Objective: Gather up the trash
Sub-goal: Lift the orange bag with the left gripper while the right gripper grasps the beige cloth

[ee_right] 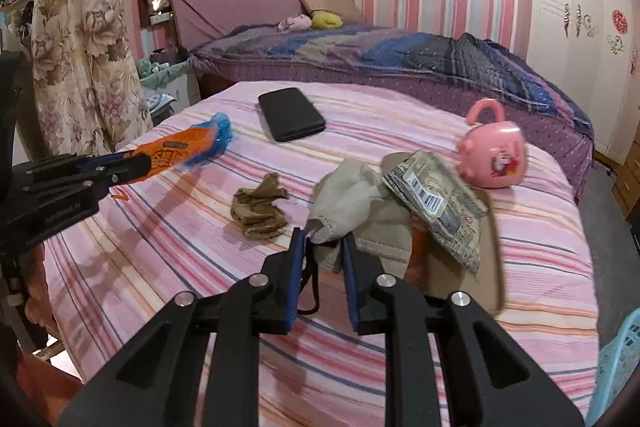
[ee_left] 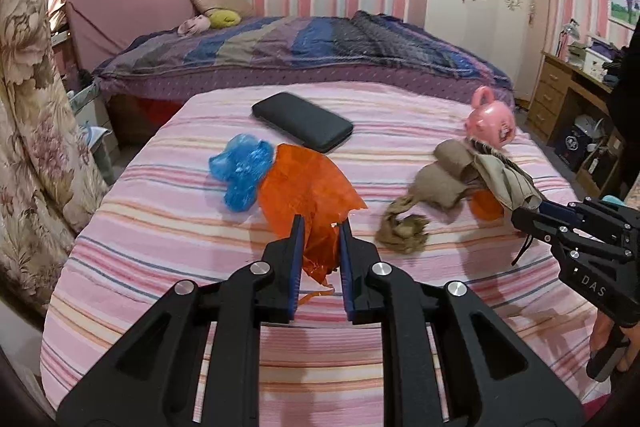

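Note:
In the left wrist view my left gripper (ee_left: 320, 223) is shut on a crumpled orange wrapper (ee_left: 304, 183), which spreads out ahead of the fingertips. A blue plastic cover (ee_left: 240, 171) lies just left of the wrapper. At the right, my right gripper (ee_left: 525, 215) holds a beige face mask (ee_left: 506, 181). In the right wrist view the right gripper (ee_right: 325, 233) is shut on that mask (ee_right: 344, 195), its black ear loop dangling between the fingers. Right of the mask a printed snack wrapper (ee_right: 436, 205) rests on brown cardboard (ee_right: 486, 267). The left gripper (ee_right: 140, 163) holds the orange wrapper (ee_right: 176, 151) at the left edge.
Everything sits on a surface covered in pink striped cloth (ee_left: 160, 267). On it lie a black flat case (ee_left: 302, 121), a pink cup (ee_right: 494, 163) and a crumpled brown stocking (ee_right: 260, 211). A turquoise basket (ee_right: 620, 359) shows at the lower right. A bed stands behind, a flowered curtain at the left.

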### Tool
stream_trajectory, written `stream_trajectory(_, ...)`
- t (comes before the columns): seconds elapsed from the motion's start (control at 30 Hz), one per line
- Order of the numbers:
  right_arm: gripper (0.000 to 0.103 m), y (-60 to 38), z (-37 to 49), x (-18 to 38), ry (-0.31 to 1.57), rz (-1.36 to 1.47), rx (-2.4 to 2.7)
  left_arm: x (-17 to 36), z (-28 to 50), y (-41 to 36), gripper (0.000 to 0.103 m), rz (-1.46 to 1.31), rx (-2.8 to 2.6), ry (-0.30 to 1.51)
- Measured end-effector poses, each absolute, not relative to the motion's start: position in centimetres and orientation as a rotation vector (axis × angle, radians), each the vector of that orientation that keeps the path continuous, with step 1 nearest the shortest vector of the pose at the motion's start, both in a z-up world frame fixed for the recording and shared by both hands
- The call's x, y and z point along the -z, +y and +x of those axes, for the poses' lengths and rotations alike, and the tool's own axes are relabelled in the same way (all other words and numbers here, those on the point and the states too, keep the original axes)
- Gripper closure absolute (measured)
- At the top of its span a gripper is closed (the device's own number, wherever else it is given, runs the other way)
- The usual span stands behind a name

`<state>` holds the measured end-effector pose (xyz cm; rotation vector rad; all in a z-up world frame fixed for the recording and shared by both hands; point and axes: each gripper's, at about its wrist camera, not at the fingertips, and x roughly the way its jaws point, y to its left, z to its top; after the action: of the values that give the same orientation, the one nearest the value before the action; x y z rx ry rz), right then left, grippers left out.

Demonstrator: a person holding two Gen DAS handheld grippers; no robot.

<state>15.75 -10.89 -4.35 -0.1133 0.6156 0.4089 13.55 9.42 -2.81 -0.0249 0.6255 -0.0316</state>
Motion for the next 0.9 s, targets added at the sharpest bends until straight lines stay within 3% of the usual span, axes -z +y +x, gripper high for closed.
stream_trajectory(0.9, 0.084, -26.5, 12.3, 1.8, 0.589, -0.079, -0.230, 0.6, 10.6, 0.7, 0.088, 0.042, 0.179, 0.532)
